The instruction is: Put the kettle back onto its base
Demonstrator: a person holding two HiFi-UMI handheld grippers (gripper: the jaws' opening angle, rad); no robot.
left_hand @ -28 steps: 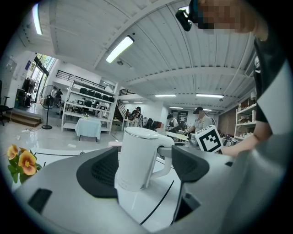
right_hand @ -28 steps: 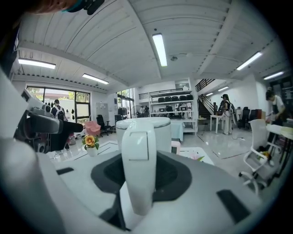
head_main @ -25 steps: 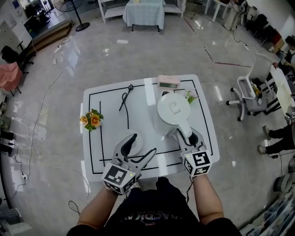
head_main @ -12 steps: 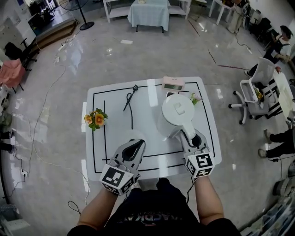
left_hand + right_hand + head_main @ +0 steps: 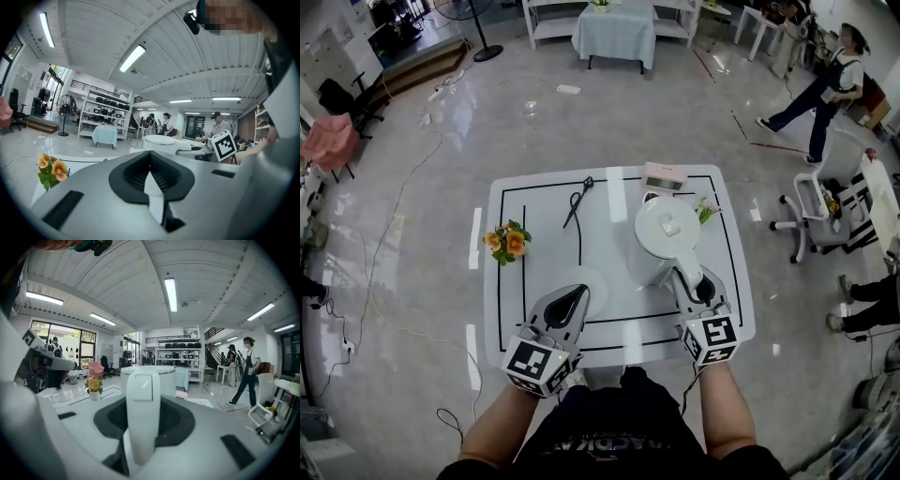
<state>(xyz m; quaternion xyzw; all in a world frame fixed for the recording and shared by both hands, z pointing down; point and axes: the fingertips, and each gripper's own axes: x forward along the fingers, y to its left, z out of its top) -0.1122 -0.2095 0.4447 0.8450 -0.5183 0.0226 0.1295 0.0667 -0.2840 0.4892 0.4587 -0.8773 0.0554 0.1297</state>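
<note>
White plastic against a white desk (image 5: 534,253) makes the near things hard to separate. The left hand-held gripper (image 5: 569,302) lies low over the round base (image 5: 598,279). Its jaws have just been closing and are now pressed together, with nothing caught between them. It is probably there to steady the base for the landing. It covers most of the base, so the centre connector cannot be made out. To the right, the right hand-held gripper (image 5: 694,281) pinches the handle (image 5: 140,418) of the kettle (image 5: 664,230), a grip that keeps the body upright. The kettle is beyond and to the right of the base, apart from it. Its own lid and body hide whether its bottom rests on the desk or hangs just above. Farther back lie orange flowers (image 5: 508,242), scissors (image 5: 578,202) and a pink box (image 5: 664,176), all well clear of the likely path. The kettle has yet to cross leftward onto the base, so the task looks barely begun
</note>
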